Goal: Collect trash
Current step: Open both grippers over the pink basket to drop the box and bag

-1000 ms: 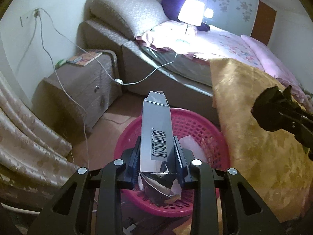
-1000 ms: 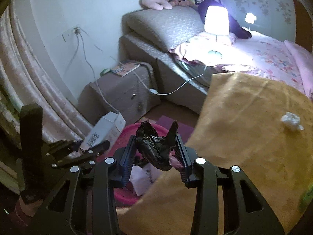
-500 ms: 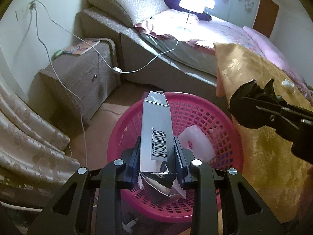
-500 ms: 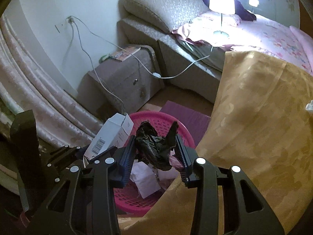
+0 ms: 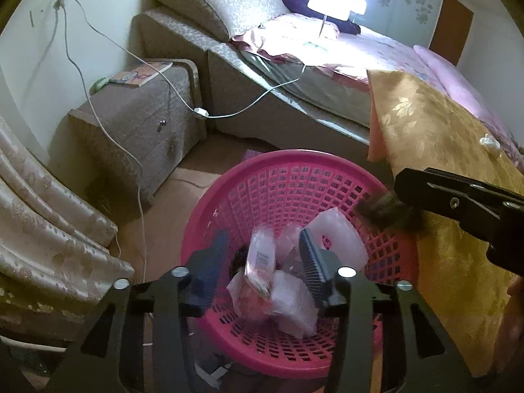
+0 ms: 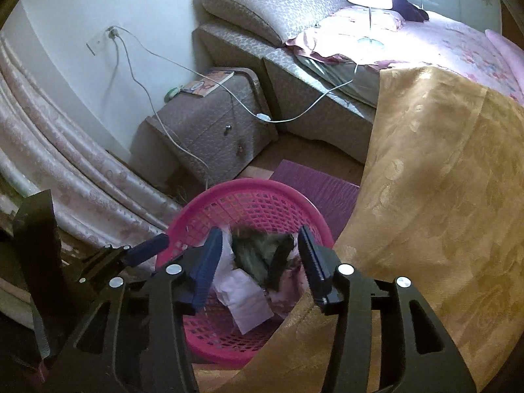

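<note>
Both hand-held grippers hang over the pink basket (image 5: pixel 294 170) on the floor beside the bed, and both stand wide with nothing between their fingers.

In the left wrist view, the left hand-held gripper (image 5: pixel 265 255) fills the lower middle of the frame, its jaws spread apart above the basket's inside. Between them, blurred and down among the crumpled pale wrappers (image 5: pixel 288 298), is the small carton (image 5: pixel 260 262) with its barcode side up; it touches neither finger. A white foam piece (image 5: pixel 337 232) leans against the basket's right wall. At the right edge of the frame the right hand-held gripper (image 5: pixel 393 209) reaches in over the rim, with a dark smear of motion at its tip.

In the right wrist view, the right hand-held gripper (image 6: pixel 258 255) sits at the lower centre, jaws apart. The black crumpled bag (image 6: pixel 262 255) lies blurred between and below the fingers, over the white paper (image 6: pixel 245 298) in the basket (image 6: pixel 249 186); I cannot tell whether it has landed. The left hand-held gripper (image 6: pixel 154 245) shows at lower left.

The gold bedspread (image 6: pixel 442 180) drapes down the right side of the frame, its edge against the basket. One small white wad (image 5: pixel 489 140) lies on the spread at the right of the left wrist view. A grey nightstand (image 5: pixel 137 124) stands at upper left.
</note>
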A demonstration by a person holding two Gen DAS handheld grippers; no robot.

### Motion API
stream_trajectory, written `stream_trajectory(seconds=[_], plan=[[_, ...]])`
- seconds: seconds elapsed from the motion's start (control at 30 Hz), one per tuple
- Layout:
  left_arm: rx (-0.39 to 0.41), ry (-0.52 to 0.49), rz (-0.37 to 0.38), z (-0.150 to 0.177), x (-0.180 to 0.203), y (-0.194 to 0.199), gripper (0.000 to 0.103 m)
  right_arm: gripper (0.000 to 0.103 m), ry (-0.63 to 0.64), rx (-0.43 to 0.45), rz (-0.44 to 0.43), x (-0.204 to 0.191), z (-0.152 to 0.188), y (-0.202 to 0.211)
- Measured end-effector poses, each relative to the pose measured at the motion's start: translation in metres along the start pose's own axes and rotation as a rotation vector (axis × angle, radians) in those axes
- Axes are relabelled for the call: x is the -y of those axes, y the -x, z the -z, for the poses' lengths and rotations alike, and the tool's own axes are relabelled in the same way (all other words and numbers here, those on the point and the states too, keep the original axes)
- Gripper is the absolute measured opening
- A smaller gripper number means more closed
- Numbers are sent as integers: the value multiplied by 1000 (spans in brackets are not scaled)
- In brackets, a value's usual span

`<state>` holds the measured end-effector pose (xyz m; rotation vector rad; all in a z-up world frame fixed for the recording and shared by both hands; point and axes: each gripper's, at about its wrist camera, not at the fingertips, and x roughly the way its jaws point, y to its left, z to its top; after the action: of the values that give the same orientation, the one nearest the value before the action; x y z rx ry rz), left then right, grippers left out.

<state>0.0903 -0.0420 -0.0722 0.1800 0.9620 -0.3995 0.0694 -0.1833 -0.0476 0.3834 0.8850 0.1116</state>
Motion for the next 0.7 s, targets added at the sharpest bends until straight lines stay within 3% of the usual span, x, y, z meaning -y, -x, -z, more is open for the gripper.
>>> stream_trajectory(seconds=[0.27, 0.7], plan=[[0, 24, 2, -3, -4, 1, 63, 57, -14, 21, -1, 4, 3, 10], [43, 25, 17, -6, 3, 20, 65, 58, -17, 105, 66, 20, 32, 52]])
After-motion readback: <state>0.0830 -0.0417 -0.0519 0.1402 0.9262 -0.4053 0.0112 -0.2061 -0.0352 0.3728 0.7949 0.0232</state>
